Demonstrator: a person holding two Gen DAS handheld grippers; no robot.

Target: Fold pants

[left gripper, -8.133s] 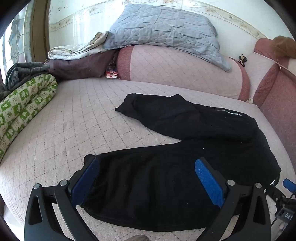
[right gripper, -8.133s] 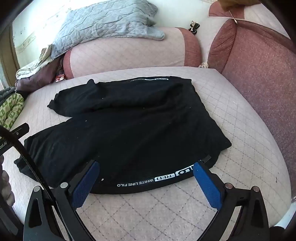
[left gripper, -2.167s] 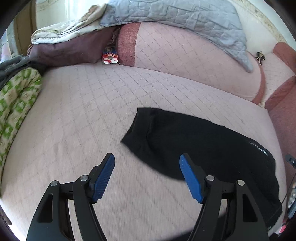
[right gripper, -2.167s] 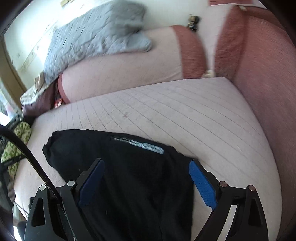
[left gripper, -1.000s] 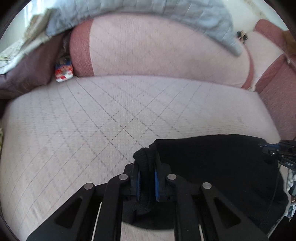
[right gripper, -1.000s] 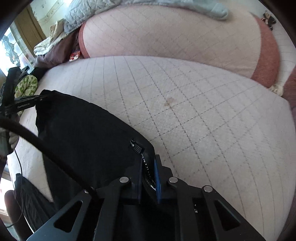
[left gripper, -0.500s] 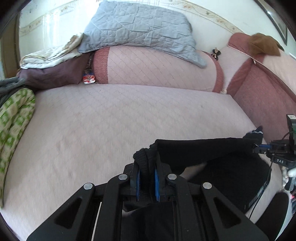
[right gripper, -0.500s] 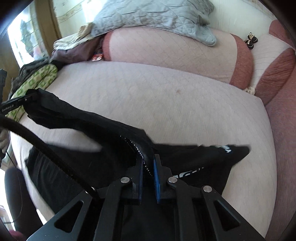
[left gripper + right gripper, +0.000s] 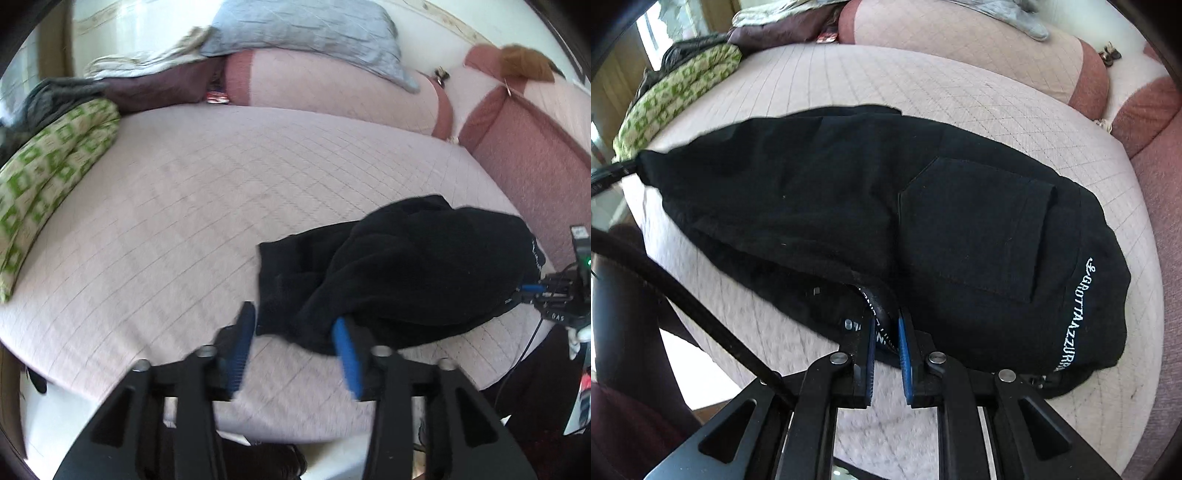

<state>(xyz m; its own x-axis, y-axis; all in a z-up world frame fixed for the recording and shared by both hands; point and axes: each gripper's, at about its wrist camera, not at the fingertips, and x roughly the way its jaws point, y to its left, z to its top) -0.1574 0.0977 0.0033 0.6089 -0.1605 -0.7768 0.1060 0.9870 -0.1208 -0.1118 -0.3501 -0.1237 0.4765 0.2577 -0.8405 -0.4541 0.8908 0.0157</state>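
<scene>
Black sweatpants (image 9: 871, 206) are seen bunched in a loose doubled heap near the front right part of the pink quilted bed (image 9: 177, 206). A patch pocket (image 9: 975, 229) faces up, and white lettering (image 9: 1075, 314) runs along the right edge of the cloth (its far end is cut off by a fold). Small pale flecks of lint are scattered over the fabric.

In the right wrist view, the right gripper (image 9: 887, 350) is nearly closed, and a printed band (image 9: 877, 314) of the sweatpants is pinched between its blue pads (image 9: 904, 343) at the near edge of the heap. The rest of the garment is spread away from it, forward and to both sides.

In the left wrist view, the left gripper (image 9: 293, 350) is parted wide, and nothing is gripped. The lower corner of the sweatpants (image 9: 391, 273) hangs just between the tips of its fingers; whether the cloth touches the right pad cannot be told through the blur.

A green patterned quilt (image 9: 48, 177) lies along the bed's left side, and a grey quilted pillow (image 9: 306, 37) rests on the pink bolster (image 9: 332, 92) at the back.
</scene>
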